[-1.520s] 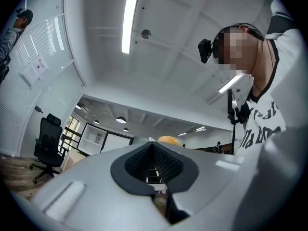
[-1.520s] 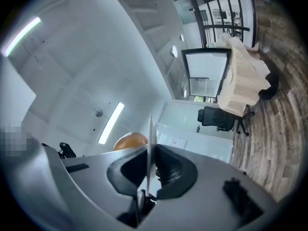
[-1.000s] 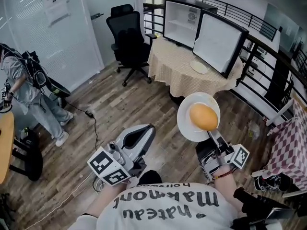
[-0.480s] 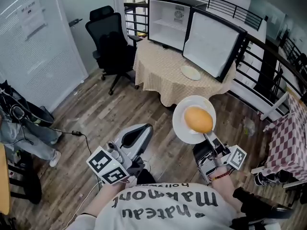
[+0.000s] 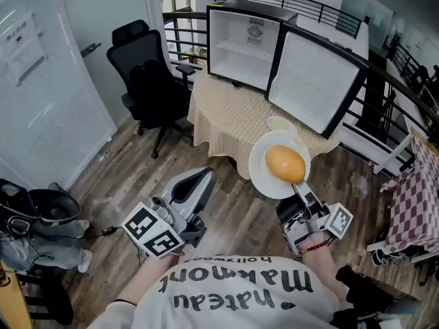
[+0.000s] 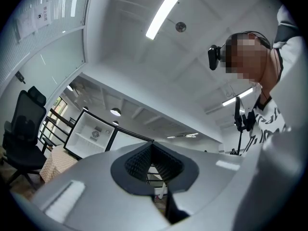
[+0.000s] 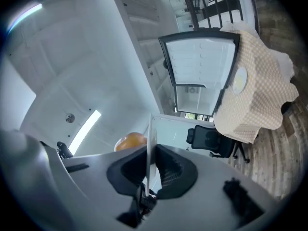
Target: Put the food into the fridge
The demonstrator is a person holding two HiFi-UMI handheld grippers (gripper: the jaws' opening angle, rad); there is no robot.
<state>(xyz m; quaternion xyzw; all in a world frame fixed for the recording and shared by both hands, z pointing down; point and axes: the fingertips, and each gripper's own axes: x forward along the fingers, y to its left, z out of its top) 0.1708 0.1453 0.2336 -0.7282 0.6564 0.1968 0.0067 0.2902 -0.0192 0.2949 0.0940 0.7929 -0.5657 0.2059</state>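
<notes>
Closest to me, my left gripper (image 5: 200, 177) has its jaws closed on nothing and hangs over the wooden floor. My right gripper (image 5: 297, 184) has its jaws clamped on the near rim of a round white glazed plate (image 5: 264, 175), held out roughly level. A smooth orange-yellow oval piece of food (image 5: 285, 163) sits loose in the middle of the plate; I cannot tell whether it is fruit or a bun.

I judge the plate stiff, slick and breakable. With only the edge pinched, the load hangs out past the grip and could lever it free. The rounded food could roll if I tilt. The rim is the only place to hold, so I would keep it flat.

Beyond stands a round worktop with a beige checked cloth (image 5: 226, 112). On it is the black mini fridge (image 5: 248, 43), its door (image 5: 312, 81) open.
</notes>
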